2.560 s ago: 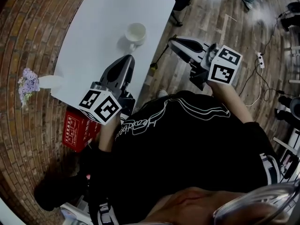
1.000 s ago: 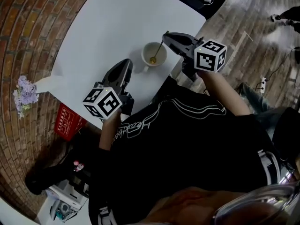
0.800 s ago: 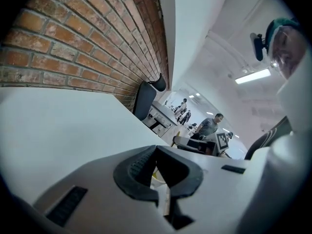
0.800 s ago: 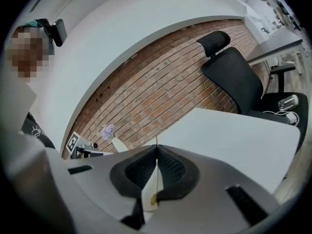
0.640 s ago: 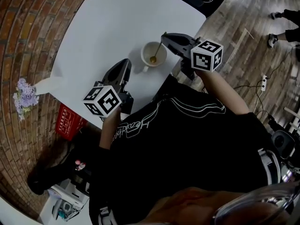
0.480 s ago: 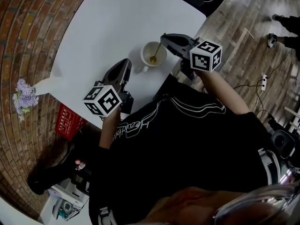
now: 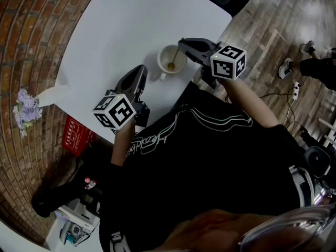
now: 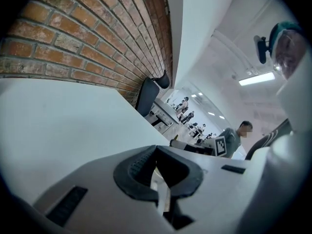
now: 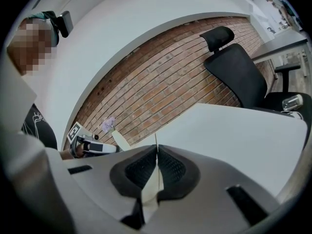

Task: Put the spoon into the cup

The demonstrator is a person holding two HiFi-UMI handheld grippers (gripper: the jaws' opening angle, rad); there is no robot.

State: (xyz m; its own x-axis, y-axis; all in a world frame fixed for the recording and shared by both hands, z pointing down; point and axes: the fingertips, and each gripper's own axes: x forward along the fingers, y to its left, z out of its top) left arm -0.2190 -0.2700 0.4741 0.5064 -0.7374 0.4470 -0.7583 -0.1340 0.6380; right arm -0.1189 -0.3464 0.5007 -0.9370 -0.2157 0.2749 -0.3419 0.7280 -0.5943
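Note:
A white cup [image 7: 160, 61] stands near the front edge of the white table [image 7: 131, 20]. A thin gold spoon [image 7: 176, 54] leans into it, with its bowl low inside the cup. My right gripper [image 7: 181, 42] hovers over the cup's right rim, shut on the top of the spoon handle. In the right gripper view the handle [image 9: 156, 139] shows as a thin strip pinched between the closed jaws [image 9: 156, 150]. My left gripper [image 7: 142, 71] hangs just left of the cup, its jaws together and holding nothing [image 8: 156, 149].
A small white vase of purple flowers [image 7: 27, 105] sits at the table's left corner. A red box [image 7: 76, 136] lies on the brick floor under the table edge. A black office chair [image 9: 239, 67] stands behind the table by the brick wall.
Since the earliest frame my right gripper has come from beside the table to above the cup with the spoon. Over the last second it sank slightly. The left gripper stayed put.

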